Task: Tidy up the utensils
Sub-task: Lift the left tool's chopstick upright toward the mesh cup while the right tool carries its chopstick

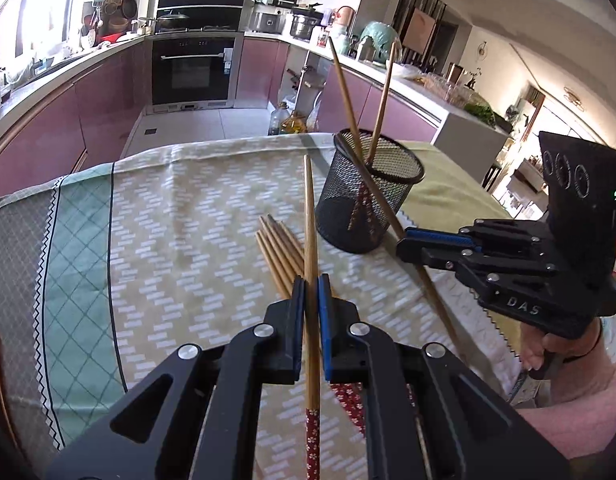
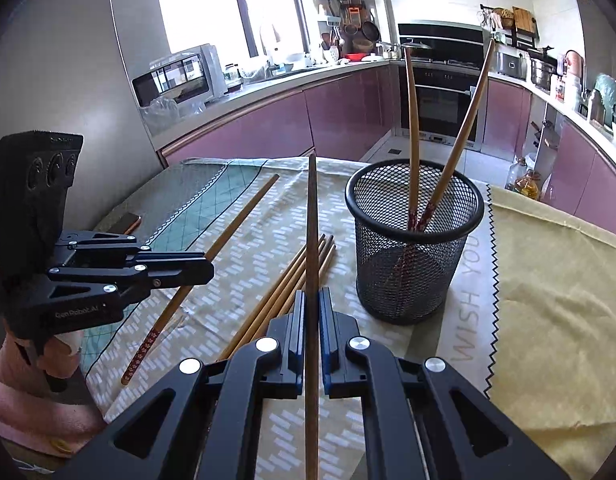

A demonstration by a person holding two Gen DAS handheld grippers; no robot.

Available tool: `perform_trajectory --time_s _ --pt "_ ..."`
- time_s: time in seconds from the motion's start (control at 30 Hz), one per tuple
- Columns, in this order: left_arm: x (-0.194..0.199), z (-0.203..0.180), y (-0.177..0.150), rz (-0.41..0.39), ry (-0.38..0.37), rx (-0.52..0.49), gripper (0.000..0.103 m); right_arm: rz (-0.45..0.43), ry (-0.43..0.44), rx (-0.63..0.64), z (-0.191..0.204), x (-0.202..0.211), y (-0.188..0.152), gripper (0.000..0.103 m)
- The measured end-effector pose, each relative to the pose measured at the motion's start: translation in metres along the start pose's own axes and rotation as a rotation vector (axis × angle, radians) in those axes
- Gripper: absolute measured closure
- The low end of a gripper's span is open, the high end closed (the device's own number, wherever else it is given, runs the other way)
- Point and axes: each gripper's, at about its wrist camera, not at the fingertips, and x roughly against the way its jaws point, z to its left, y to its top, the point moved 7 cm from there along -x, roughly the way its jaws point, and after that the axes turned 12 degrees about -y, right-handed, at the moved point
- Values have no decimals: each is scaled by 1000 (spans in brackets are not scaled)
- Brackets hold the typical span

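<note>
Covering the table, a patterned beige-and-green tablecloth [image 1: 180, 208] keeps loose bamboo chopsticks [image 1: 280, 256] bundled beside the black mesh cup [image 2: 413, 240], where two are stood. One chopstick each is clamped by left gripper [image 1: 311, 292] and right gripper [image 2: 311, 304], ready for dropping in.

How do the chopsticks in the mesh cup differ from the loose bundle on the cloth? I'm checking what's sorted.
The two chopsticks in the mesh cup stand tilted, tips up, crossing low inside the mesh cup. The loose bundle lies flat beside the cup. The cup holds two; the bundle has several. All look like the same light wood.
</note>
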Motion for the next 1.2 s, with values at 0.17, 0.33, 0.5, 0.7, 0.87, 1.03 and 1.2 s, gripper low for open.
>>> perform_trajectory --time_s 0.17,0.33,0.5,0.7,0.87,1.03,1.2 --pt "10 -7 5 -22 -20 -3 95 -29 1 1 -1 11 1 97" --pt "19 -11 15 -56 -40 -2 95 -70 -7 -3 -6 25 11 97" --pt "30 -20 30 -97 -56 -20 95 -117 -15 -15 -19 39 22 97" --pt "40 -32 56 -155 -88 -40 95 -189 -22 -67 -44 58 45 97" --pt "43 -41 78 -207 -98 -52 95 -236 -34 -89 -61 69 60 97" --pt "39 -45 105 -264 -120 -38 95 -275 -31 -91 -70 79 76 97" --pt "32 -52 130 -314 -116 -40 95 -314 -29 -102 -81 86 92 97"
